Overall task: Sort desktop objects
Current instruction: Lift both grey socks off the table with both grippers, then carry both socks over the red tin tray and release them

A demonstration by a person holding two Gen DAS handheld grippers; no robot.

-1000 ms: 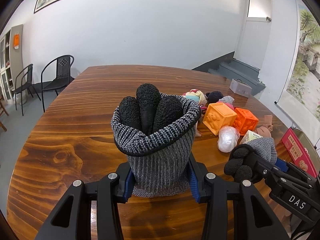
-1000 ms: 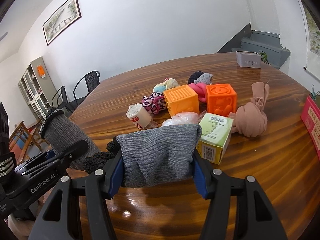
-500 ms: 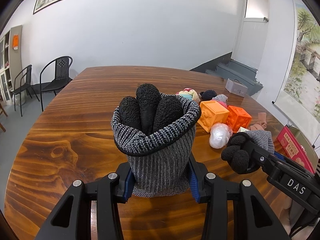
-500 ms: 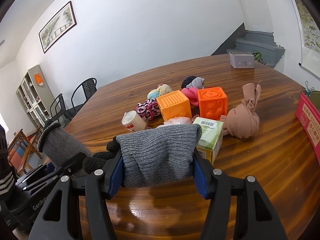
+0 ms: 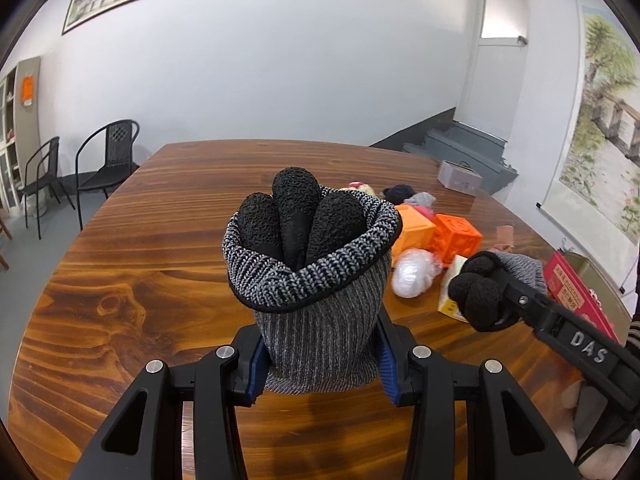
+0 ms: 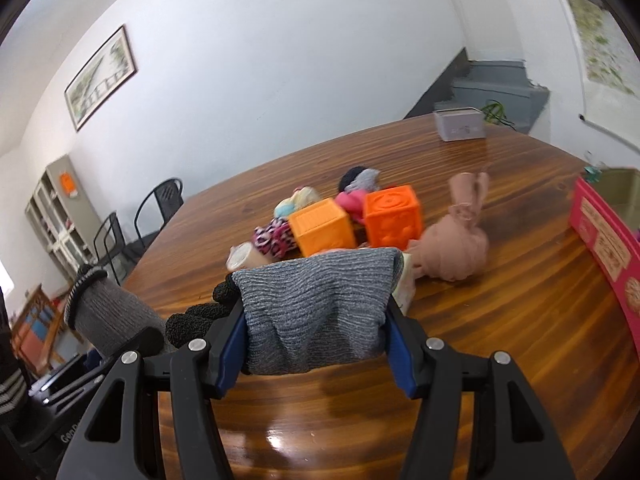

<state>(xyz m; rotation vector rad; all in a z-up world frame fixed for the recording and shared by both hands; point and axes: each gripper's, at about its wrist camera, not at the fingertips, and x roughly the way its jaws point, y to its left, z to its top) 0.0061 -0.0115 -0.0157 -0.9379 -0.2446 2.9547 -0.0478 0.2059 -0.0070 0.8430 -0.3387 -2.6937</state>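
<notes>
Right tool (image 6: 316, 344) with grey glove (image 6: 320, 312) rolled; cube pile now farther off.

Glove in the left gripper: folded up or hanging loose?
Folded: the grey glove has its black fingertips tucked inside its cuff, clamped between the left gripper pads.

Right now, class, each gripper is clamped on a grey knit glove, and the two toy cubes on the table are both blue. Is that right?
Not quite. The two toy cubes are orange, not blue, as the right wrist view shows. The rest holds: the left gripper and right gripper are each clamped on a grey knit glove, and the cubes sit on the table.
</notes>
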